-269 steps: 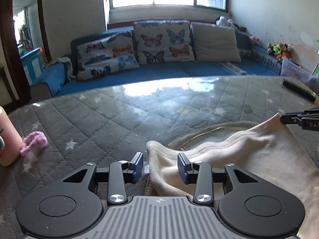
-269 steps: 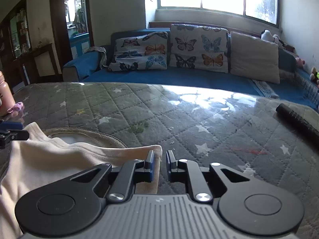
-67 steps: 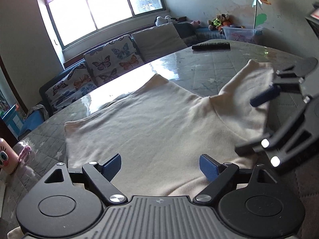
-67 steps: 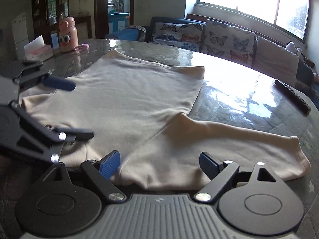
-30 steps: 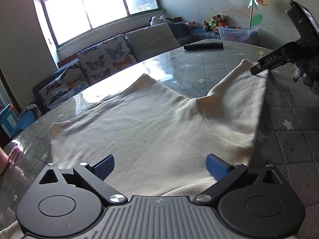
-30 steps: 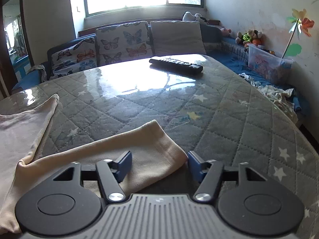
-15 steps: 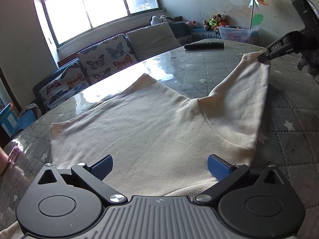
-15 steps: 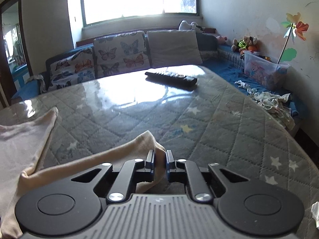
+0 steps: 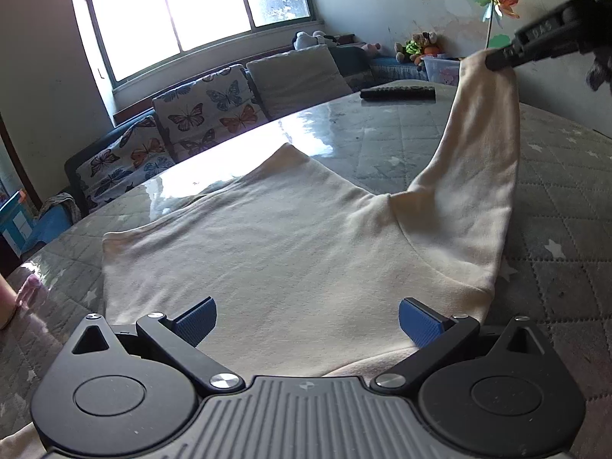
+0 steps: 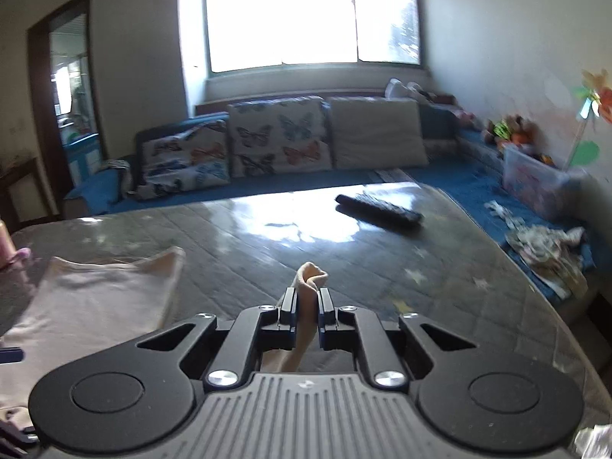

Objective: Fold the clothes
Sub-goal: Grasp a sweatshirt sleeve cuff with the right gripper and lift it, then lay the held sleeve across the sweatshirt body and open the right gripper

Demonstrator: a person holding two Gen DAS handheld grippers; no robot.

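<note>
A cream long-sleeved top (image 9: 275, 244) lies spread on the grey quilted table (image 9: 554, 199). My left gripper (image 9: 304, 315) is wide open just above the top's near edge, holding nothing. My right gripper (image 10: 306, 302) is shut on the end of the right sleeve (image 10: 310, 277). In the left wrist view it (image 9: 497, 62) holds that sleeve (image 9: 478, 160) lifted high above the table at the upper right. The top's body also shows at the left of the right wrist view (image 10: 88, 306).
A black remote control (image 10: 378, 212) lies on the far side of the table, also in the left wrist view (image 9: 397, 93). A blue sofa with butterfly cushions (image 9: 206, 114) stands behind the table. A pink object (image 9: 28, 292) sits at the table's left edge.
My right gripper closed on the sleeve end and has lifted it up off the table. My left gripper stayed open over the top's near edge.
</note>
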